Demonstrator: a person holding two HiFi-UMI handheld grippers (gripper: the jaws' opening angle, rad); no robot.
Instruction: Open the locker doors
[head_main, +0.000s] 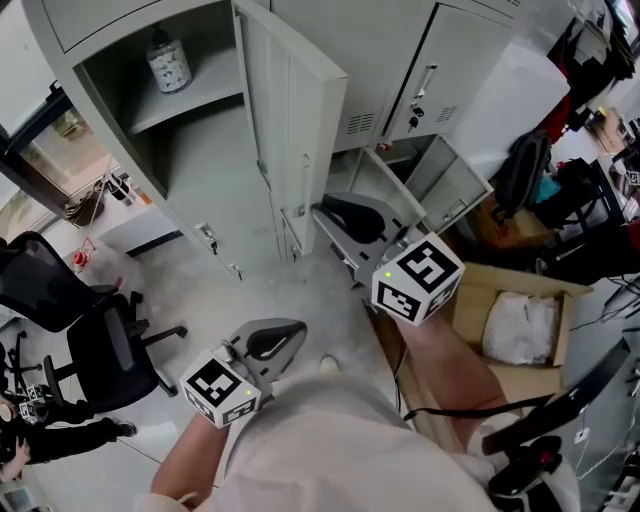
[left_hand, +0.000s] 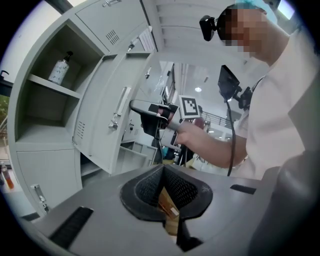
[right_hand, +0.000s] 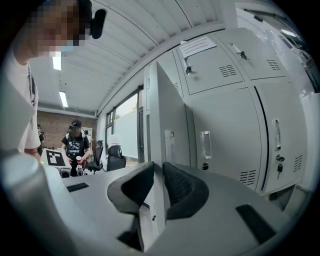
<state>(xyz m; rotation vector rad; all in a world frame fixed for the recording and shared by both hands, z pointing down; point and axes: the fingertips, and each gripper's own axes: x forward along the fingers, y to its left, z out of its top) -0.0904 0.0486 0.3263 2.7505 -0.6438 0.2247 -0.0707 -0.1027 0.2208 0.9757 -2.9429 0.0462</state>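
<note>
While the right gripper (right_hand: 159, 172) pinches the free edge of the open locker door (right_hand: 167, 120) between its narrowed fingers, I see the left gripper (left_hand: 163, 172) held low, well apart from the lockers, its fingers pressed together on nothing. Inside the open locker a bottle (head_main: 168, 62) stands on the shelf (head_main: 205, 98).

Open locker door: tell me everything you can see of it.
The open locker door is a tall, pale grey panel, painted metal by its look, with folded edges. It stands swung well out from its compartment, hinged on the side away from the person. In the right gripper view it is seen edge-on, with a small rectangular latch plate on that free edge. The right gripper has its jaws closed on this edge; nothing else touches the door.
</note>
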